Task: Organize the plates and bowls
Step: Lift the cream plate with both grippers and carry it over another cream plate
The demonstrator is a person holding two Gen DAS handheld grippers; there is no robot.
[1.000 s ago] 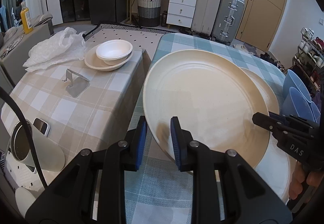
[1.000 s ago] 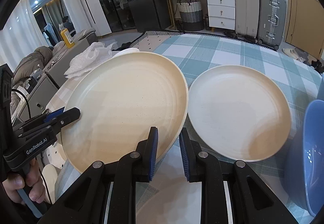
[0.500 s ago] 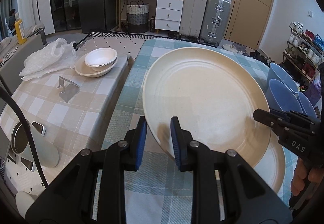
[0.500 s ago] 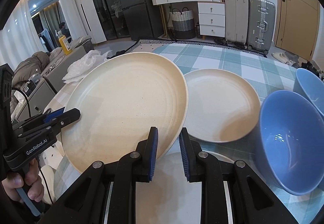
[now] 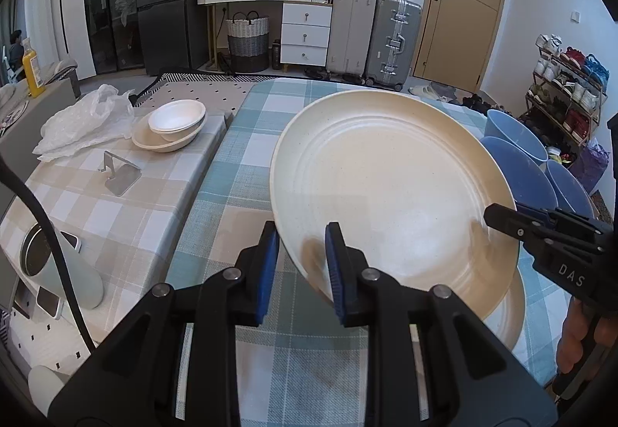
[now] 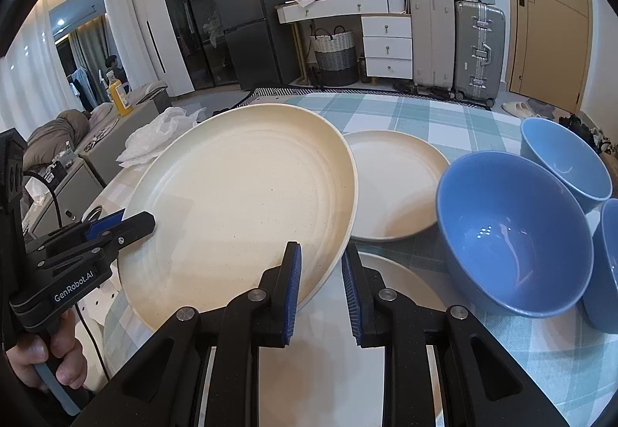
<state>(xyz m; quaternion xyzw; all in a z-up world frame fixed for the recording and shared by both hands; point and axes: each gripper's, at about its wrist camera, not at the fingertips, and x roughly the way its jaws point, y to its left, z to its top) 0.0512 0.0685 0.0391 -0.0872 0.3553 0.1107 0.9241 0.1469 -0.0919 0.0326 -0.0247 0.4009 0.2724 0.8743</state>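
A large cream plate [image 5: 390, 187] hangs tilted above the blue-check table [image 5: 239, 164], held at two opposite points of its rim. My left gripper [image 5: 301, 234] is shut on its near-left rim, and my right gripper [image 6: 321, 253] is shut on the near-right rim of the same plate [image 6: 247, 207]. In the left wrist view the right gripper [image 5: 498, 214] shows at the plate's right edge. A second cream plate [image 6: 394, 183] lies on the table beyond it. A third plate [image 6: 336, 349] lies right under my right gripper. Three blue bowls [image 6: 513, 234] stand to the right.
A lower side table [image 5: 116, 210] with a beige check cloth stands to the left. It carries stacked cream and white bowls [image 5: 170, 126], a plastic bag [image 5: 85, 118], a metal phone stand [image 5: 119, 172] and a pale jug [image 5: 58, 265]. Suitcases and drawers stand at the back.
Both grippers have carried the large plate to the right and slightly up. The blue bowls have come into view and the side table has slid left. Neither grip has changed.
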